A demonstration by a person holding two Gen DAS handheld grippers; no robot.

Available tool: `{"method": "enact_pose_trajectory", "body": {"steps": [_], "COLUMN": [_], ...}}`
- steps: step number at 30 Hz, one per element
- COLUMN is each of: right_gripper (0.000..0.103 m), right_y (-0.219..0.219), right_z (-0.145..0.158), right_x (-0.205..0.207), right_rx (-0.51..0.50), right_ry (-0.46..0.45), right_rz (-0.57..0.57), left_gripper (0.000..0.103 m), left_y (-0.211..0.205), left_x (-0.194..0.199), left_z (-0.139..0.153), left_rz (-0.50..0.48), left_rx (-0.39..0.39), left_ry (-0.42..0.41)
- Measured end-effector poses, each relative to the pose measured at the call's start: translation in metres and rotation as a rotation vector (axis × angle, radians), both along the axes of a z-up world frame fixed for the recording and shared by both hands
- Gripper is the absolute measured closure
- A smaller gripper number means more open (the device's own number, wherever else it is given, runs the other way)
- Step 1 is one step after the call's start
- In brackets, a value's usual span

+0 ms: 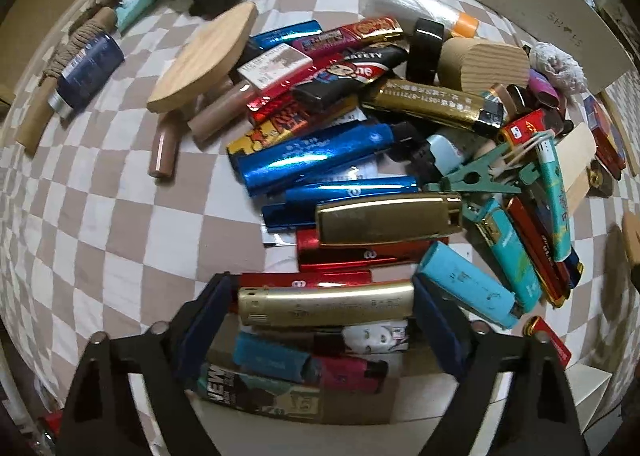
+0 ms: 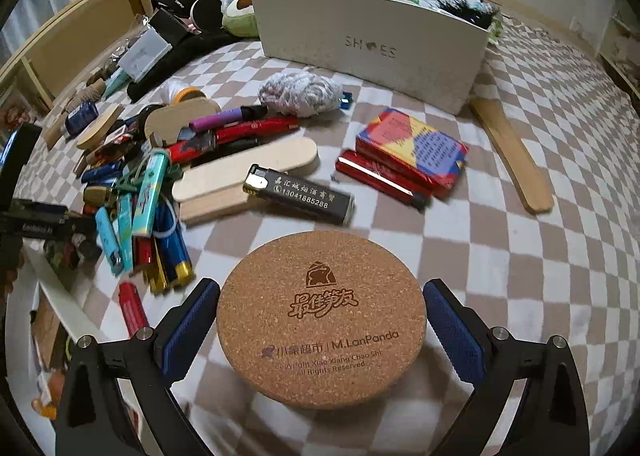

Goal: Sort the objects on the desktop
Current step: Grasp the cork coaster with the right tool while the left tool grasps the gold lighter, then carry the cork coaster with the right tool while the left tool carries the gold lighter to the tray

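My left gripper is shut on a gold lighter, gripped end to end between the blue pads. Under it, a white box holds several lighters. Just beyond the gripper, a big heap of lighters in blue, red, gold and turquoise lies on the checkered cloth. My right gripper is shut on a round cork coaster, with a pad on each side of its rim. The coaster hangs level a little above the cloth and casts a shadow below.
A white shoe box full of items stands at the back. Beyond the coaster lie a black lighter, a colourful card pack, wooden pieces and a wooden paddle. A green clip, wooden blocks and a yarn ball are mixed into the pile.
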State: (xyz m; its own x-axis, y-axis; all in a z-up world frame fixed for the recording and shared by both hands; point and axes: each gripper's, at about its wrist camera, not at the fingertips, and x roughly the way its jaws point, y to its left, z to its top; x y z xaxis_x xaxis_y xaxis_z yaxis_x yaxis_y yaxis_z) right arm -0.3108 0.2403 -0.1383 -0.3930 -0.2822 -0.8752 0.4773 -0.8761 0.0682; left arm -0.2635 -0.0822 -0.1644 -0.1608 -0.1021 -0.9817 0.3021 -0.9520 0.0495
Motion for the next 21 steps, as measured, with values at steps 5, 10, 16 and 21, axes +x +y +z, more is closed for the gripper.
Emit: {"method": "enact_pose_trajectory", "body": {"steps": [5, 10, 16, 21], "right_gripper": [0.002, 0.002, 0.002, 0.002], "right_y": [0.012, 0.018, 0.027, 0.033], "right_z": [-0.003, -0.007, -0.009, 0.000], "right_x": [0.013, 0.026, 0.033, 0.034], "right_rx": [0.005, 0.010, -0.008, -0.039], "right_ry": [-0.019, -0.034, -0.049, -0.046], "right_rz": [-0.002, 0.005, -0.011, -0.033], "left_gripper": [0.019, 0.019, 0.019, 0.019], "left_y": [-0.006, -0.012, -0.020, -0.019], "left_x": [0.004, 0.010, 0.012, 0.015], "left_z": [0.003, 0.004, 0.017, 0.033], "left_rz": [-0.004, -0.010, -0.022, -0.033], "left_rx": [0.014, 0.049, 0.063, 0.080], "left_ry": [0.002, -0.002, 0.028, 0.071]}}
